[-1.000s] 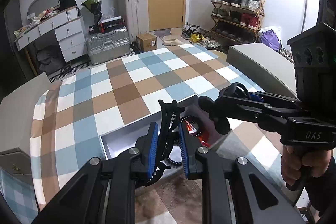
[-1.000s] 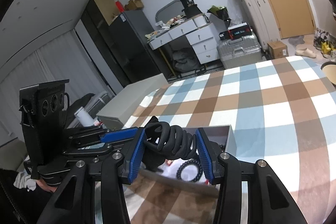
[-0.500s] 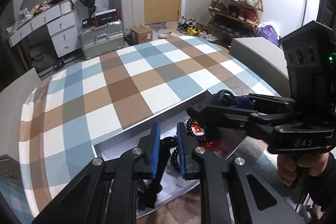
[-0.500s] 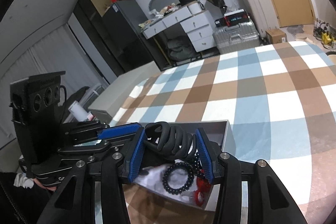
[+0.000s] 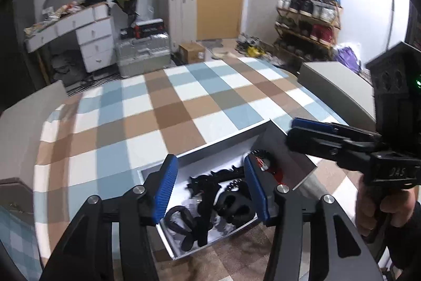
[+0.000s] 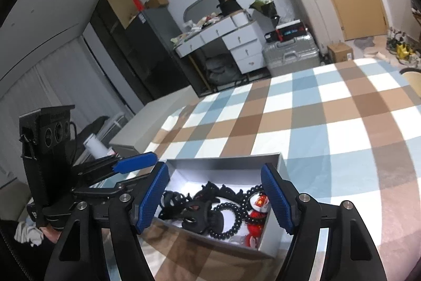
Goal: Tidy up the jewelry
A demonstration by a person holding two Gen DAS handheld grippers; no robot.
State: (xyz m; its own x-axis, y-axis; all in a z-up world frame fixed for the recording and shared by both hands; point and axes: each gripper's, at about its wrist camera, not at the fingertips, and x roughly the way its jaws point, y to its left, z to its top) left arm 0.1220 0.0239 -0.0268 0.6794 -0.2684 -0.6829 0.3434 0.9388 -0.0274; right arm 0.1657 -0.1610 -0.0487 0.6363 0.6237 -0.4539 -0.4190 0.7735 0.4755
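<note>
A white open box (image 5: 210, 146) (image 6: 223, 162) sits on the checkered tablecloth near the front edge. Inside lie black hair claws (image 5: 208, 188) (image 6: 194, 207), a black coiled hair tie (image 6: 229, 217), a black bead bracelet (image 6: 252, 191) and red pieces (image 5: 268, 167) (image 6: 255, 228). My left gripper (image 5: 210, 191) is open and empty just above the box. My right gripper (image 6: 218, 196) is open and empty over the box from the other side; it also shows in the left wrist view (image 5: 310, 132).
The checkered tablecloth (image 5: 184, 107) covers the table beyond the box. Grey chair backs (image 5: 336, 86) (image 6: 147, 128) stand at the table's sides. Drawers, suitcases and a shoe rack line the far wall.
Both grippers opened. The left let go of the black hair claw and the right let go of the black coiled tie; both items now lie in the box.
</note>
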